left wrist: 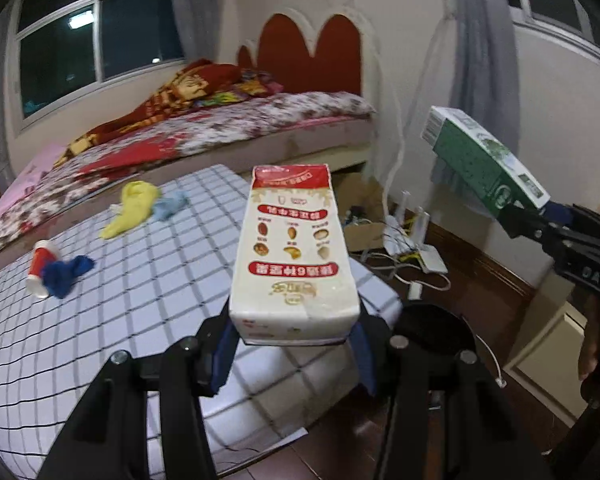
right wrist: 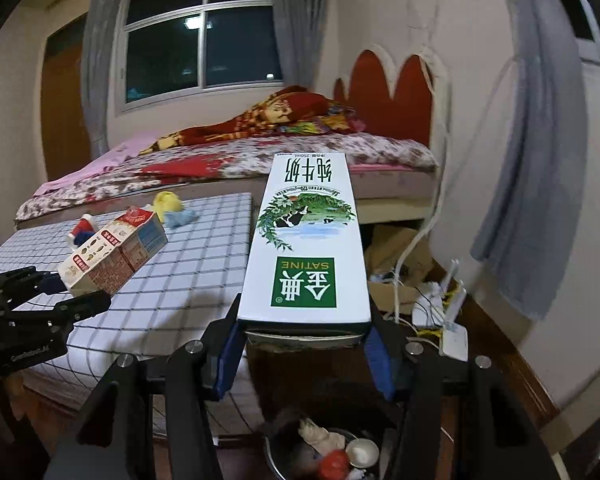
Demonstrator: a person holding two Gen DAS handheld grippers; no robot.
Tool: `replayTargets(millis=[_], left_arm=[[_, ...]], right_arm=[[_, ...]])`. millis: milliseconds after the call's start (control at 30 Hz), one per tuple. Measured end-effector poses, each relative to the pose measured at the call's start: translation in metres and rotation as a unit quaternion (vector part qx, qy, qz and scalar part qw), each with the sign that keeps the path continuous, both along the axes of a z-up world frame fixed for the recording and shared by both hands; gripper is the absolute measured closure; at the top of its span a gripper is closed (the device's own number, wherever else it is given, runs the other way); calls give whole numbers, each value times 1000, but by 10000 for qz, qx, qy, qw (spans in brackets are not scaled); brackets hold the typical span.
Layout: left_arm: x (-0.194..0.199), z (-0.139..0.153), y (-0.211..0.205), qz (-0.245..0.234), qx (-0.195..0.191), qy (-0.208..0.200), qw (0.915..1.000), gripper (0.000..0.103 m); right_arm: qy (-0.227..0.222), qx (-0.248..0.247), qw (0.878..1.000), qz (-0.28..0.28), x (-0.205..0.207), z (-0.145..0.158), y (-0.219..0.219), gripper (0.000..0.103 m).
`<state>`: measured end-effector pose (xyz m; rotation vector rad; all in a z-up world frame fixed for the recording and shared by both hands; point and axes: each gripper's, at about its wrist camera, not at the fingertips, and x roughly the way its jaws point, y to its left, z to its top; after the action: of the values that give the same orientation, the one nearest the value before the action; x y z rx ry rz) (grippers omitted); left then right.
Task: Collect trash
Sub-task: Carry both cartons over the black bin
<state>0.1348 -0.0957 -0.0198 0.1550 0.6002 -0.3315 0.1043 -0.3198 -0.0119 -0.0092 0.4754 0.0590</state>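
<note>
Currently both claws are loaded. Left claw (left wrist: 294, 340) is clamped on the base of a red-and-white nut milk carton (left wrist: 294, 248), which juts forward over the edge of the checked surface (left wrist: 140, 280). Right claw (right wrist: 306, 342) grips a green-and-white milk carton (right wrist: 308, 248) the same way, by its near end.

Trash bin (right wrist: 324, 456) sits on the floor directly beneath the right claw, already holding crumpled scraps and a small cup. From the left claw, the bin's dark rim shows just below and to the right.

Step in hand, as I judge it: carrying both cartons to the bin. Right carton is nearly over the opening; next move would call for tipping it down and parting the jaws. Left carton needs to travel further right first.

Ahead of the left claw, on the surface: a red paper cup (left wrist: 40, 264) and blue (left wrist: 66, 274), yellow (left wrist: 134, 208) and pale-blue (left wrist: 172, 206) cloths.
</note>
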Motion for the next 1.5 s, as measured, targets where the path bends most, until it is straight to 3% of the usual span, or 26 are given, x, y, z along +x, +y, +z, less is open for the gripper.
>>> replayTargets(millis=[567,867,1067,1500], left_arm=[[-25,-45,-82,-807,85,501,9954,52],[-30,-78,-103,-942,55,1036,9901,52],[-22,-99,-110,-900,-81,1377,9863,52],[8,-139,-131,-935,31,1917,9770,52]], right_arm=[[704,113,9971,-258,-24,-54,-60,47],[1118,-19,9936,-152,-29,-86,-68,47],[1517,-3,9884,-76,-20,-109,-72,47],[2498,-91,9682,121,26,-170,-73,47]])
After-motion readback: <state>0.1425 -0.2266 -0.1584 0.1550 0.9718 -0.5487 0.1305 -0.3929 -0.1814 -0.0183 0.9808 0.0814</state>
